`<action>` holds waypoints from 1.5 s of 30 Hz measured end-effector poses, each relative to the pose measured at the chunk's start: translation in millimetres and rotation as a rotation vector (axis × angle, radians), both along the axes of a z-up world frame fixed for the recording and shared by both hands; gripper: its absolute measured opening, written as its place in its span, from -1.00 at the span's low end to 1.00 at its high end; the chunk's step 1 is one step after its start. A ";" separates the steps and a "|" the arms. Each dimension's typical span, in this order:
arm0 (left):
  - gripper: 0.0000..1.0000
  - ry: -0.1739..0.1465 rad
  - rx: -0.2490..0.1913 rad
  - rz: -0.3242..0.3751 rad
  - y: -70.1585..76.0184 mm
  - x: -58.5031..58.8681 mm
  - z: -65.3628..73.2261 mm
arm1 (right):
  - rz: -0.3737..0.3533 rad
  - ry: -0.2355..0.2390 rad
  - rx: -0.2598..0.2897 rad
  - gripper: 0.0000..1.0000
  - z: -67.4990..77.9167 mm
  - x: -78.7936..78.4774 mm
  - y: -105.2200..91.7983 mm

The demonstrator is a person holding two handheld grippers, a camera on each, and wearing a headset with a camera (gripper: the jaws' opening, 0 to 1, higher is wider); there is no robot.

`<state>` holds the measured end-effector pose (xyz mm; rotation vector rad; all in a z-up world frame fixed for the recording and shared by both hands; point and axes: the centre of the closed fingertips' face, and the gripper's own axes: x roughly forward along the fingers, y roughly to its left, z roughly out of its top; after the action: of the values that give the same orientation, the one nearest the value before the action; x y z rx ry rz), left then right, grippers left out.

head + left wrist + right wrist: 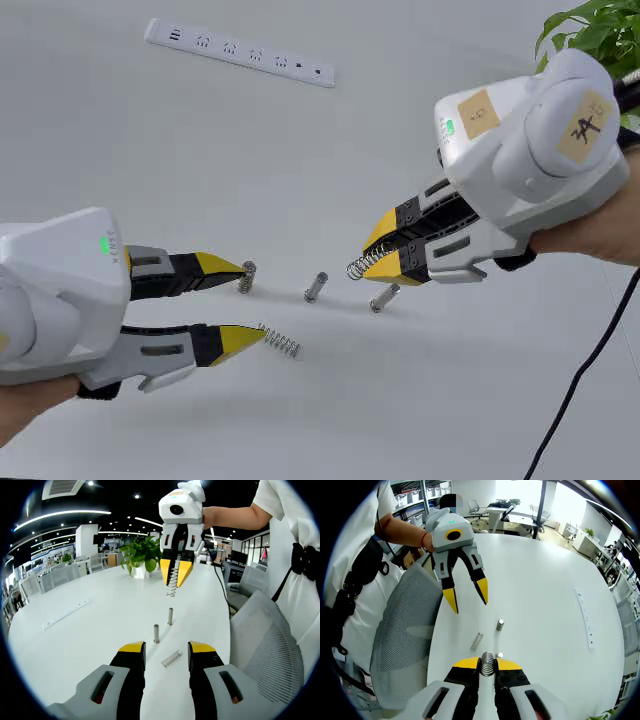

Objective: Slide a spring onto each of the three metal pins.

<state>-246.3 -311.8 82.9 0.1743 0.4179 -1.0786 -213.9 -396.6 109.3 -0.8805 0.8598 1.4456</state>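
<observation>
We hold a spring (356, 267) pinched in our right hand-held gripper (372, 262) near a bare pin (384, 297), our left hand-held gripper (254, 300) wide open, empty, beside a loose spring (281, 342)

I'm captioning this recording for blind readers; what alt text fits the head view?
The right gripper holds a spring in its shut jaws above three metal pins on a white table. The left gripper hangs open beside a second spring lying on the table; a power strip lies farther back.
</observation>
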 end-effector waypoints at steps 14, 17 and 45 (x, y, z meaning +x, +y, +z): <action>0.38 0.029 0.005 0.039 24.1 7.9 -20.3 | -0.004 0.008 -0.072 -0.86 -27.8 16.0 4.4; 0.57 0.040 -0.017 0.049 25.9 8.7 -20.8 | 0.001 0.002 -0.091 -0.86 -33.0 17.7 4.6; 0.87 0.061 -0.067 0.052 28.5 10.6 -32.9 | -0.024 0.022 -0.170 -0.86 -70.5 21.3 11.1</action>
<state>-235.6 -283.3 50.0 0.0704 0.4382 -1.0476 -192.6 -385.5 38.8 -0.9787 1.0182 1.3783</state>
